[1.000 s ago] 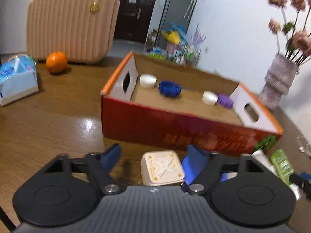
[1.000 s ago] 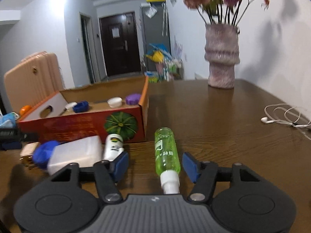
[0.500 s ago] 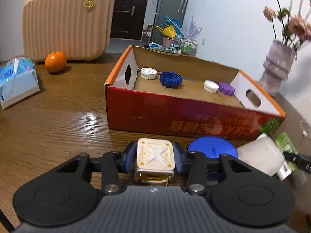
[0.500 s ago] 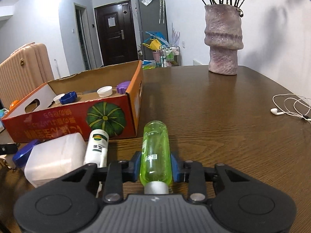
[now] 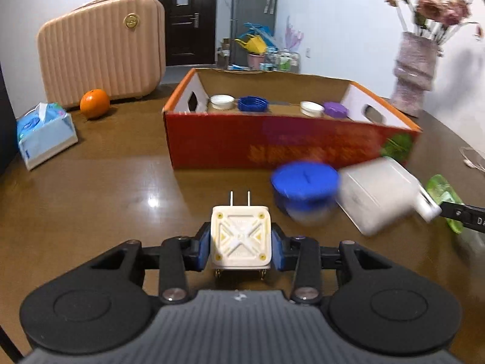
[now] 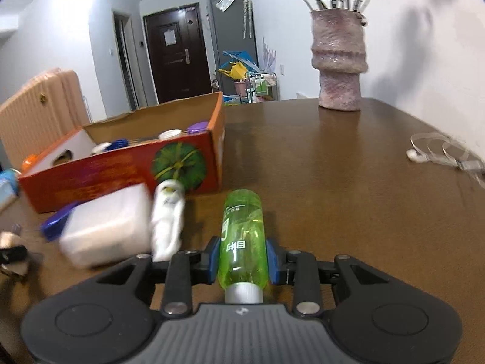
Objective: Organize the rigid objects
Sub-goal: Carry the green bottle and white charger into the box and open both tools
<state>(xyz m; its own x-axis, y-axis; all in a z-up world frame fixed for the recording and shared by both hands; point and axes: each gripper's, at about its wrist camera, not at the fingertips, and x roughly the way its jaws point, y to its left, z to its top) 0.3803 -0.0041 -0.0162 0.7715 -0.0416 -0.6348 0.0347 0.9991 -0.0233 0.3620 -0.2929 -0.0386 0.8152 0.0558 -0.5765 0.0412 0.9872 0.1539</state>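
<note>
- Left wrist view: left gripper (image 5: 241,240) is closing, pads already squeezing the white plug adapter (image 5: 240,238), prongs pointing at the red box (image 5: 272,142) mid-table.
- Right wrist view: right gripper (image 6: 241,257) clamped on the green bottle (image 6: 242,239), just off the box's (image 6: 121,170) near corner.

We see a cream plug adapter (image 5: 241,236), prongs forward, and a green bottle (image 6: 242,239), base forward, each clamped between jaws.
</note>
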